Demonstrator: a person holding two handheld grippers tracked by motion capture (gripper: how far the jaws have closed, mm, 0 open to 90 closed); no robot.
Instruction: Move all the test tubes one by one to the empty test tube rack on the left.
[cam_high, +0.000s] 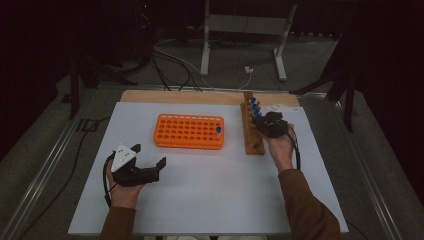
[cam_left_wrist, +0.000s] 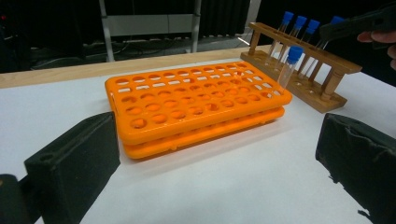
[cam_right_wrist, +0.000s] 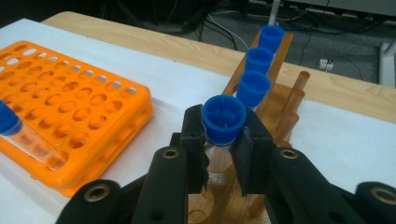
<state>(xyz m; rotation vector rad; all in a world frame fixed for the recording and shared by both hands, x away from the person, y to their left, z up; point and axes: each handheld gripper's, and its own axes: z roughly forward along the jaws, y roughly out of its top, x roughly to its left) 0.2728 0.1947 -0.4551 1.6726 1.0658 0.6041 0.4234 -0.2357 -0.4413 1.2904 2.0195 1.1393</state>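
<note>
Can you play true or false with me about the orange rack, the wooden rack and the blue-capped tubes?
1. The right gripper is shut on a blue-capped tube in the wooden rack. True.
2. The orange rack is full of tubes. False: just one tube stands in it, near a corner.
3. The left gripper holds a tube. False: its jaws are open with nothing between them.
4. The caps on the tubes are red. False: they are blue.
5. Both racks sit on the white table top. True.
</note>
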